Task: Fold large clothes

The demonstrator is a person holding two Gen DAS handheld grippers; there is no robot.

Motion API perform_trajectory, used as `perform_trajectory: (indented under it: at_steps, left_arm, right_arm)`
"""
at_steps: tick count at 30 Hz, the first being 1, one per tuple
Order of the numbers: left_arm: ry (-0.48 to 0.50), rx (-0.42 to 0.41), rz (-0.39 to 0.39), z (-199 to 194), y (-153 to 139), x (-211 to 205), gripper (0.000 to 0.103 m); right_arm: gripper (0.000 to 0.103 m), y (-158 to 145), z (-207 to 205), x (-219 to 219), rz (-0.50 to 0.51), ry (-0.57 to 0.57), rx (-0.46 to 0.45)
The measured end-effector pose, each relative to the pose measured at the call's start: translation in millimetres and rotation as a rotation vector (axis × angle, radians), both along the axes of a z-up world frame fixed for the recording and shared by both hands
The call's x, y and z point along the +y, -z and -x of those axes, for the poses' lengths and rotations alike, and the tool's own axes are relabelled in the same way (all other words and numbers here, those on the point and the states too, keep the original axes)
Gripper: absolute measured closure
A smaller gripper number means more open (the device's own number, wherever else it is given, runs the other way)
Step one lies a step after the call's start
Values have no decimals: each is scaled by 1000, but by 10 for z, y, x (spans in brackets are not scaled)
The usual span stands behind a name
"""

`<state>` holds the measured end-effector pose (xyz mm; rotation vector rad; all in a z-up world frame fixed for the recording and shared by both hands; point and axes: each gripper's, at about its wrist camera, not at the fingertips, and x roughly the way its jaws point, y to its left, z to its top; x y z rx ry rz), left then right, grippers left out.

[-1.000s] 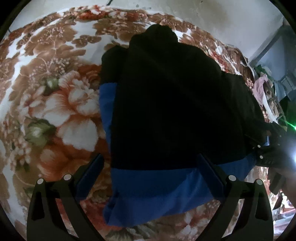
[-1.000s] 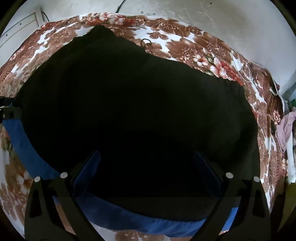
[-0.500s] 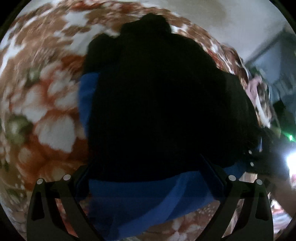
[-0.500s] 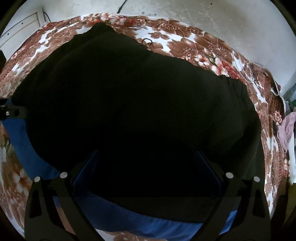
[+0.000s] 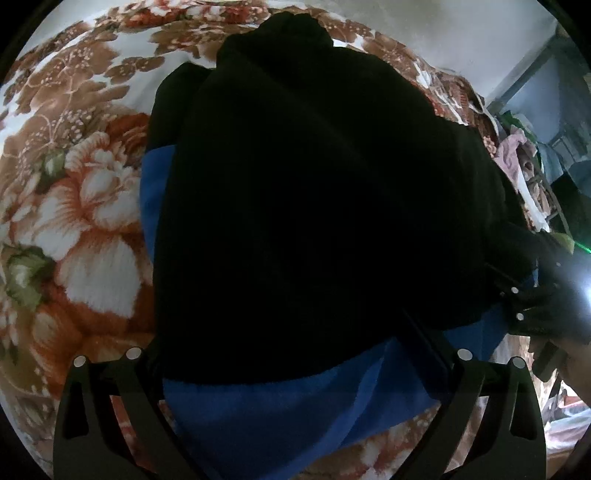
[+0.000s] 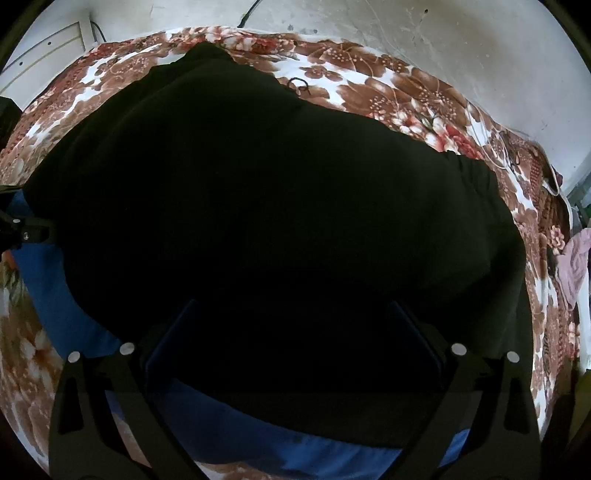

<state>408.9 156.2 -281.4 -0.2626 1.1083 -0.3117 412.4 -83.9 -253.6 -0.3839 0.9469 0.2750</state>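
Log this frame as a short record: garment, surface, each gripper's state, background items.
garment: black and blue garment, black layer folded on top, blue band showing along the near and left edges
surface: floral blanket in brown, orange and white
left gripper: fingers spread wide over the near edge of the garment, open
right gripper: fingers spread wide over the black layer, open
other: black hair tie on the blanket beyond the garment; pink cloth at far right; pale wall behind
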Motion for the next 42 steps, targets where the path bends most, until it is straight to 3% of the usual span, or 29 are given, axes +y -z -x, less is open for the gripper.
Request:
perform_trajectory:
  at_steps: [2, 6, 13, 20, 24, 26, 28, 30, 33, 38, 40, 42]
  left_arm:
    - [10, -9, -4, 20, -12, 6, 15]
    - [50, -37, -42, 44, -102, -61, 51]
    - [89, -71, -76, 24, -244, -146, 74]
    - [113, -98, -100, 47, -536, -224, 82]
    - [100, -91, -98, -3, -793, -261, 83]
    - [107, -95, -113, -34, -910, -322, 83]
    - [110, -98, -123, -50, -1009, -399, 84]
    - [114, -102, -142, -61, -1105, -492, 84]
    - [123, -106, -147, -80, -1240, -632, 85]
    - [155, -126, -165, -95, -1431, -990, 85]
    - [174, -141, -184, -116, -1526, -1169, 85]
    - [187, -152, -198, -132, -1637, -1330, 85]
  right_arm:
    - [4, 2, 1, -3, -1, -1, 1]
    - [4, -7, -16, -13, -16, -2, 16]
    - [4, -29, -14, -18, -17, -8, 16]
    - [5, -174, 5, -68, -40, 10, 25]
    - [5, -800, 218, -344, -56, 118, -224]
    - [5, -884, 211, -426, -29, 187, -244]
    - [5, -705, 91, -411, -19, 205, -165]
    - [5, -328, -14, -267, 106, 182, -84]
    - [5, -91, -25, -225, 127, 192, -79]
    - [5, -66, -30, -184, 132, 191, -102]
    - [5, -233, 1, -311, 73, 201, -117]
    - [5, -475, 99, -516, 32, 234, -186]
